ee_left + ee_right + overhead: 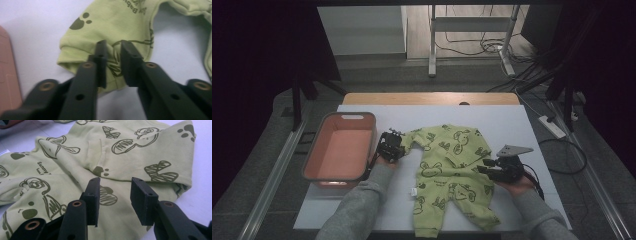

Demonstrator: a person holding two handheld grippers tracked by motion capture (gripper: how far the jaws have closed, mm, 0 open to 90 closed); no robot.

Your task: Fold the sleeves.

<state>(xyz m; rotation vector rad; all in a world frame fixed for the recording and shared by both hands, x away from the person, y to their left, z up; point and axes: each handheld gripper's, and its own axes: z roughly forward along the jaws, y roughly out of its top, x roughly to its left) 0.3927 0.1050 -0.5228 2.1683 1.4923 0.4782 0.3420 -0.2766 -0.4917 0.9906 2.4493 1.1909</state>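
A light green baby romper (452,165) with dark cartoon prints lies flat on the white table (512,120), legs toward the near edge. My left gripper (400,145) is at its left sleeve cuff. In the left gripper view the jaws (113,50) stand close together with a fold of the sleeve (112,22) pinched between the pads. My right gripper (482,169) hovers at the romper's right side. Seen from the right gripper view, its jaws (115,187) are apart above the folded fabric (130,157), holding nothing.
A pink plastic bin (314,150) stands empty at the table's left, just beside my left hand; its edge (7,75) is at the left in the left gripper view. Bare white table surrounds the romper. Stands and cables sit on the floor beyond the far edge.
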